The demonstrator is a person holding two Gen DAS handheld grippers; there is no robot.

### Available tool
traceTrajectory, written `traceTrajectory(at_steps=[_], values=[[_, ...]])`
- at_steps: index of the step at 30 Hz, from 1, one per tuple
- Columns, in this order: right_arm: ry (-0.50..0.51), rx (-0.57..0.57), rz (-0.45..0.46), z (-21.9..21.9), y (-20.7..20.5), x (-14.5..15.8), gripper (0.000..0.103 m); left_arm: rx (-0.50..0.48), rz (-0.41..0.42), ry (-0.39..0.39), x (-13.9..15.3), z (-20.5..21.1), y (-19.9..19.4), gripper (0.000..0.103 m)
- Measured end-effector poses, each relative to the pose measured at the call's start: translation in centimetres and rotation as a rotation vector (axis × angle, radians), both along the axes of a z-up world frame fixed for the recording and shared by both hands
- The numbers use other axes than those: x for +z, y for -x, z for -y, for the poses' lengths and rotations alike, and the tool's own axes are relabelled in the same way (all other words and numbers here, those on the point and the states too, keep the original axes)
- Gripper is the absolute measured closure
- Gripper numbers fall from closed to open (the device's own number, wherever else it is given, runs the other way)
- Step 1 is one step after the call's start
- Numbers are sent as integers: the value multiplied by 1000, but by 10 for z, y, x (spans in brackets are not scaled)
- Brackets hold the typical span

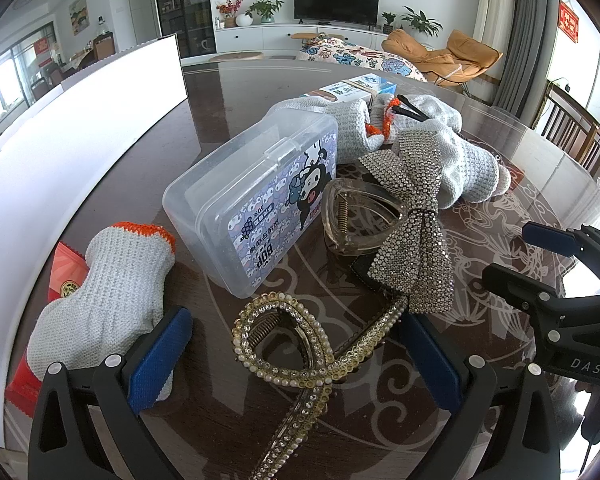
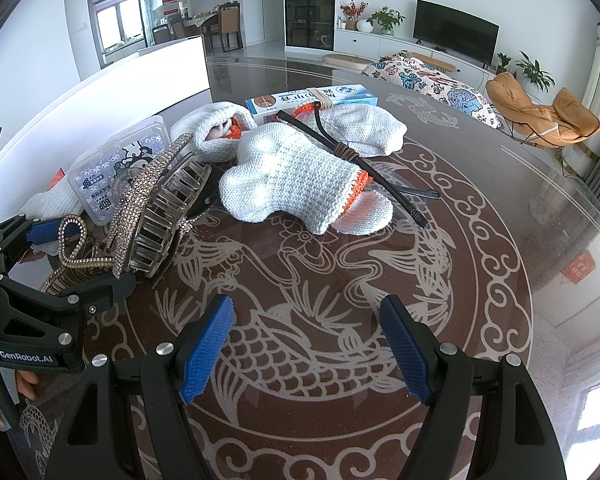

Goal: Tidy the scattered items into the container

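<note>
My left gripper [image 1: 296, 354] is open around a gold pearl hair clip [image 1: 296, 344] lying on the table; it also shows in the right wrist view [image 2: 76, 256]. Beyond it lie a rhinestone bow clip [image 1: 412, 224], a clear claw clip [image 1: 360, 216], a clear plastic box with a cartoon label [image 1: 252, 200] and grey knit gloves [image 1: 104, 300]. The white container [image 1: 80, 120] stands at the left. My right gripper [image 2: 308, 344] is open and empty above bare table, short of a glove [image 2: 296, 176] and black glasses [image 2: 364, 164].
A blue-white medicine box [image 2: 312, 100] lies at the back of the pile. A red packet [image 1: 60, 272] lies under the near glove. The dark table [image 2: 480, 280] has a glass top with a dragon pattern. Chairs stand at the right.
</note>
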State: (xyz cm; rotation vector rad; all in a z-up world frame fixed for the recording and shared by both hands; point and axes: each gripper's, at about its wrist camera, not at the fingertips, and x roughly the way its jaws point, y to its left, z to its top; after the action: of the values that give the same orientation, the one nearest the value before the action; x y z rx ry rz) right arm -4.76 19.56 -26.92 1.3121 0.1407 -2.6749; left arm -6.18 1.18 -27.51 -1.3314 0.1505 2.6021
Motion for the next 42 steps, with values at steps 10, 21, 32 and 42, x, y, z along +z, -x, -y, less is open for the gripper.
traceTrajectory(at_steps=[10, 21, 32, 42], values=[[-4, -28, 6, 1, -4, 1, 27, 64, 18, 14, 1, -3, -4, 0], [250, -464, -4, 8, -208, 33, 27, -102, -17, 27, 55, 49, -156, 0], [353, -361, -42, 70, -257, 51, 27, -42, -108, 42, 110, 125, -245, 0], [372, -468, -81, 51, -298, 68, 27, -4, -145, -55, 134, 144, -229, 0]])
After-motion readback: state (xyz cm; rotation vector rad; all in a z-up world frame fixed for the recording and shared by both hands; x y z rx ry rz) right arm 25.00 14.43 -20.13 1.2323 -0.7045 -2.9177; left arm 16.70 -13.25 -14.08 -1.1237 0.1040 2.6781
